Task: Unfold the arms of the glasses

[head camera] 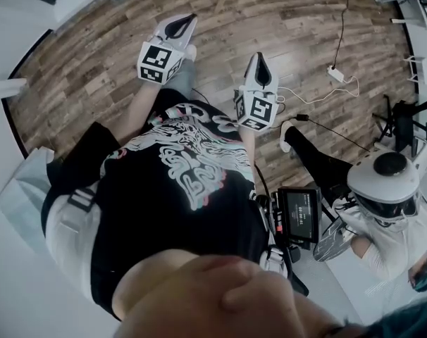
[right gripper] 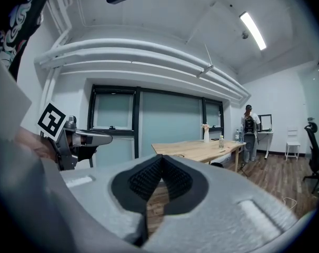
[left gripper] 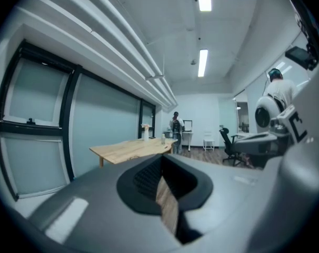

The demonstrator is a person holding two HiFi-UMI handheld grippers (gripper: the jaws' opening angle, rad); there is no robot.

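- Wooden floor [head camera: 87, 76] lies below both my tools.
- My left gripper [head camera: 191, 18]: jaws closed together, nothing between them.
- My right gripper [head camera: 260, 56]: the same, empty.
- I cannot make out the glasses; a table [right gripper: 201, 149] stands ahead.

A bottle [right gripper: 206, 133] stands on the table [right gripper: 193, 150], person [right gripper: 249, 128] behind.
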